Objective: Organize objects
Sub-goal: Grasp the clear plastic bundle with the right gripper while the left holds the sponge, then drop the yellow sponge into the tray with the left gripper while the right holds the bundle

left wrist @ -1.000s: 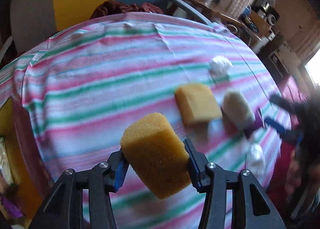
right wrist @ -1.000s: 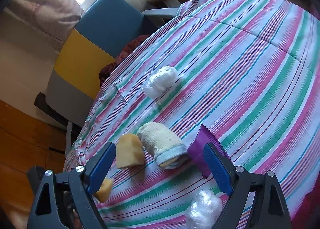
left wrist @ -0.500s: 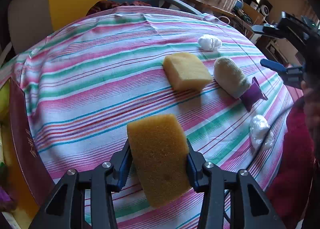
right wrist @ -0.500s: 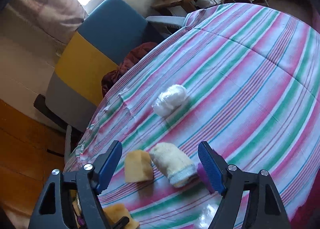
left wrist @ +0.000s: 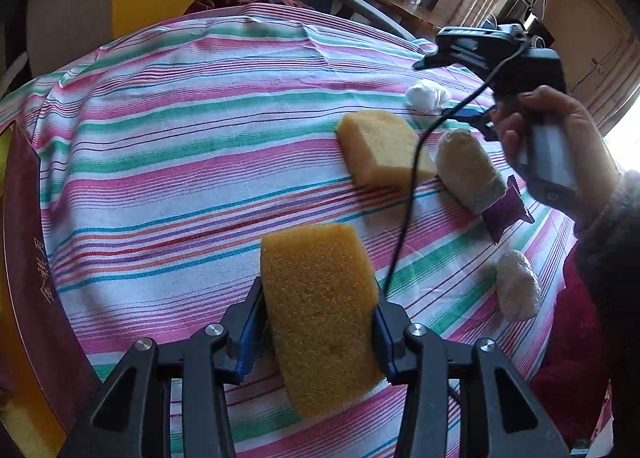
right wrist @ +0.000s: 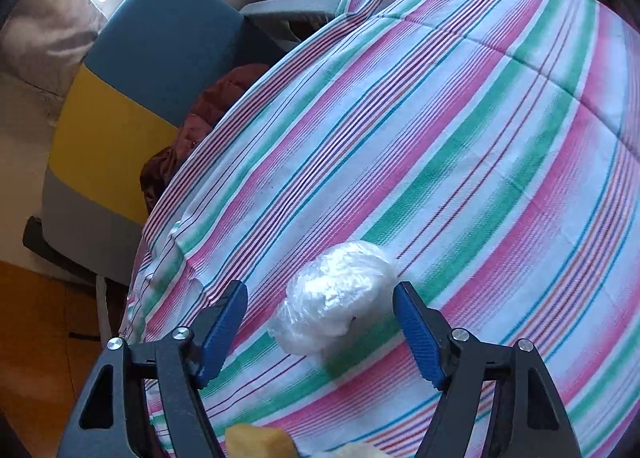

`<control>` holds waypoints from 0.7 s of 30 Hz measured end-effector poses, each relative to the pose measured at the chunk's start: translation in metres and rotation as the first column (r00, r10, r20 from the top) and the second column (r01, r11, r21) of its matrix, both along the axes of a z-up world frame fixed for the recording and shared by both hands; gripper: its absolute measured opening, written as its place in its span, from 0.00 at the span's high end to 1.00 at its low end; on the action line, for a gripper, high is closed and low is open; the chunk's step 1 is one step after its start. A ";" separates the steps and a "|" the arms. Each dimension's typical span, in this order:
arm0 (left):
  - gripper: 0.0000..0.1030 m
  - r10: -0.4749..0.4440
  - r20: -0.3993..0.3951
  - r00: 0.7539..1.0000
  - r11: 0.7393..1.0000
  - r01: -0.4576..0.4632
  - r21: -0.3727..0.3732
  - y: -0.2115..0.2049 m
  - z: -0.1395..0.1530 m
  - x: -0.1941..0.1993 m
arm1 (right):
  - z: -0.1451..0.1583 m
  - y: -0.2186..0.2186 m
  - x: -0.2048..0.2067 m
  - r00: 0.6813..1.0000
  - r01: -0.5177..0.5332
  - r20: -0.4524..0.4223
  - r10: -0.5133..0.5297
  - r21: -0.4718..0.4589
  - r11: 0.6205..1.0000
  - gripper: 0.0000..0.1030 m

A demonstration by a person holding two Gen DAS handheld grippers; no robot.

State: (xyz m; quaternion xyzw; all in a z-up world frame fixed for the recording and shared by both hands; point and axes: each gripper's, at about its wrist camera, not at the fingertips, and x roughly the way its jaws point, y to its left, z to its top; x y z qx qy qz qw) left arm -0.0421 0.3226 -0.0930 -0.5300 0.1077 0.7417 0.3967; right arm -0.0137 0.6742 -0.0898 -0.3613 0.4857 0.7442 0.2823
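Left hand-held gripper (left wrist: 318,322): clenched on a yellow sponge (left wrist: 320,314), both blue pads pressed into its sides; the sponge is held tilted just above the striped cloth (left wrist: 180,138).
Right hand-held gripper (right wrist: 320,328): released, jaws closing, with a white plastic-wrapped ball (right wrist: 334,298) between the blue pads; neither pad touches the ball, which lies on the cloth.
Right hand (left wrist: 560,138): seen from the left wrist camera, wrapped around the grey handle of its gripper above the far right part of the bench; a black cable (left wrist: 412,194) hangs from it across the cloth.
Bench: covered by the cloth striped in pink, green, white and blue.
Second sponge (left wrist: 382,152): flat on the cloth, just beside the rolled sock.
Rolled sock (left wrist: 468,170): cream with a grey cuff, lying between the second sponge and a purple packet (left wrist: 506,212), its cuff end against the packet.
Second wrapped ball (left wrist: 518,284): on the cloth near the right edge, apart from the packet.
Chair (right wrist: 132,78): blue, yellow and grey, beyond the far edge of the bench, with a dark red garment (right wrist: 200,130) on its seat.
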 end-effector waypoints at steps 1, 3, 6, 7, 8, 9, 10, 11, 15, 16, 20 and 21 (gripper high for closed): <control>0.54 0.002 0.002 1.000 1.000 -0.002 0.001 0.000 0.000 0.000 | -0.004 -0.001 -0.008 0.999 -0.027 0.029 0.026 0.022 0.999 0.52; 0.54 0.010 0.009 1.000 1.000 -0.010 0.007 0.000 0.000 0.000 | -0.004 -0.009 -0.020 0.991 -0.075 0.115 0.063 0.109 0.991 0.65; 0.54 0.016 0.006 1.000 1.000 -0.016 0.014 -0.002 0.000 0.001 | 0.002 -0.022 -0.026 0.982 -0.168 0.111 0.154 0.137 0.976 0.67; 0.54 0.020 0.006 1.000 1.000 -0.020 0.015 -0.003 0.000 0.001 | 0.007 -0.029 -0.025 0.978 -0.193 0.107 0.178 0.158 0.968 0.67; 0.54 0.021 0.002 1.000 1.000 -0.021 0.015 -0.004 0.001 0.002 | 0.013 -0.036 -0.023 0.974 -0.219 0.097 0.205 0.174 0.960 0.67; 0.55 0.020 -0.001 1.000 1.000 -0.020 0.015 -0.003 0.001 0.003 | 0.021 -0.045 -0.022 0.967 -0.252 0.086 0.239 0.193 0.948 0.67; 0.55 0.020 -0.004 1.000 1.000 -0.020 0.016 -0.004 0.001 0.004 | 0.029 -0.055 -0.021 0.959 -0.281 0.083 0.269 0.210 0.936 0.67; 0.56 0.023 -0.008 1.000 1.000 -0.023 0.018 -0.005 0.003 0.005 | 0.035 -0.065 -0.019 0.950 -0.314 0.075 0.305 0.221 0.923 0.67; 0.57 0.008 -0.062 0.998 1.000 -0.007 0.016 -0.010 0.014 0.017 | 0.060 -0.111 -0.010 0.895 -0.439 0.048 0.443 0.269 0.857 0.66; 0.57 0.004 -0.069 0.998 1.000 -0.002 0.023 -0.013 0.018 0.021 | 0.064 -0.122 -0.004 0.881 -0.464 0.044 0.471 0.275 0.842 0.66; 0.57 0.008 -0.089 0.996 0.999 -0.004 0.044 -0.033 0.036 0.031 | 0.067 -0.162 0.013 0.832 -0.543 0.055 0.553 0.293 0.787 0.66; 0.57 0.012 -0.095 0.995 0.998 -0.007 0.055 -0.036 0.041 0.031 | 0.064 -0.170 0.015 0.818 -0.565 0.070 0.571 0.290 0.773 0.66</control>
